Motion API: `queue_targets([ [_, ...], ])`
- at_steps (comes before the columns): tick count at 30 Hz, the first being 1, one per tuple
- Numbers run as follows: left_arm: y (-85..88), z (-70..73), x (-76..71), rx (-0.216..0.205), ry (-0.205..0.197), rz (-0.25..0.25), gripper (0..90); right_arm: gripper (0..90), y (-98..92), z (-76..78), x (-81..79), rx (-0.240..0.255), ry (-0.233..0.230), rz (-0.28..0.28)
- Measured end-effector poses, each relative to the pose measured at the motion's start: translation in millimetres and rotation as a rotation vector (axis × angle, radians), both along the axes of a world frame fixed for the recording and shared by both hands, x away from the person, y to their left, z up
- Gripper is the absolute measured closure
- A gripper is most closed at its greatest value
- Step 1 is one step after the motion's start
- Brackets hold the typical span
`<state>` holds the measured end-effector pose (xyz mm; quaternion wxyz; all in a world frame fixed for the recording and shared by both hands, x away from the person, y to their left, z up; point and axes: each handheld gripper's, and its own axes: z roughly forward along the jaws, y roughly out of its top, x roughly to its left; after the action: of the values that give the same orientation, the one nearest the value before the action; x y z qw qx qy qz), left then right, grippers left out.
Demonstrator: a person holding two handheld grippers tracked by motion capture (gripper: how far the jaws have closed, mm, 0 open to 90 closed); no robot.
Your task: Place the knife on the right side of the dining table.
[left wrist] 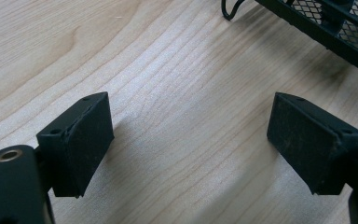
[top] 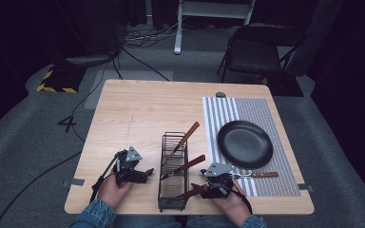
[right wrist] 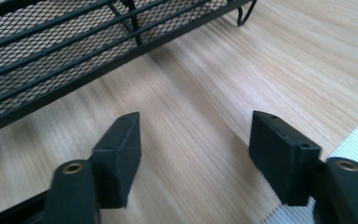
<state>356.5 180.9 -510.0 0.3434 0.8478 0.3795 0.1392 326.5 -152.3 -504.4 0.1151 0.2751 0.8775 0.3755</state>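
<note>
Black wire-mesh rack point(top: 173, 173) between the 2 black grippers. Pale wood-grain table point(top: 138, 109). Placemat point(top: 252, 142) right of them: grey-and-white stripes, then fine grey weave. Plate point(top: 245, 144) black. Utensil handles point(top: 190, 130) reddish-brown.

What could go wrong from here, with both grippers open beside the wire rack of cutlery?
The right gripper sits close to the rack, where a wooden handle juts out over the side; a careless move might knock it. The fork lies flat on the placemat beside the plate, so gripping it could drag the mat.
</note>
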Motion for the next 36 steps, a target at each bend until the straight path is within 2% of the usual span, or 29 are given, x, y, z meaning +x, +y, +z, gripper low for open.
queue_targets([
  [4, 0.1, 0.0, 0.1, 0.001, -0.001, -0.002, 14.6, 44.4, -7.5, 9.5, 3.8, 0.013, 0.036, -0.002],
  [9, 0.3, 0.1, 0.7, 0.003, -0.002, -0.007, 14.6, 45.4, -11.3, 26.3, 8.8, 0.012, 0.048, 0.009],
  [12, 0.0, 0.0, 1.0, 0.001, -0.003, -0.003, 14.7, 47.3, -15.3, 37.8, 13.4, 0.039, 0.074, 0.004],
  [16, -0.1, 0.0, 0.8, 0.005, -0.006, -0.001, 14.8, 50.4, -24.0, 52.4, 23.9, 0.092, 0.149, -0.028],
  [17, -0.1, 0.0, 0.8, 0.005, -0.006, -0.001, 14.8, 50.4, -24.0, 52.4, 23.9, 0.092, 0.149, -0.028],
  [20, -0.2, 0.0, 0.2, 0.003, -0.003, 0.004, 14.8, 53.5, -34.0, 67.4, 33.4, 0.132, 0.171, -0.060],
  [24, -0.3, -0.1, 0.3, 0.003, -0.005, 0.008, 14.8, 54.3, -37.6, 77.3, 39.4, 0.130, 0.155, -0.064],
  [25, -0.9, -0.1, 0.3, 0.002, -0.004, 0.015, 14.9, 54.5, -38.5, 83.9, 43.3, 0.124, 0.136, -0.062],
  [30, -1.4, -0.1, -0.5, 0.001, -0.002, 0.026, 14.9, 55.2, -38.6, 96.5, 50.2, 0.123, 0.101, -0.056],
  [36, -1.4, -0.1, -0.5, 0.001, -0.003, 0.027, 14.8, 57.9, -36.3, 117.5, 60.7, 0.175, 0.070, -0.055],
])
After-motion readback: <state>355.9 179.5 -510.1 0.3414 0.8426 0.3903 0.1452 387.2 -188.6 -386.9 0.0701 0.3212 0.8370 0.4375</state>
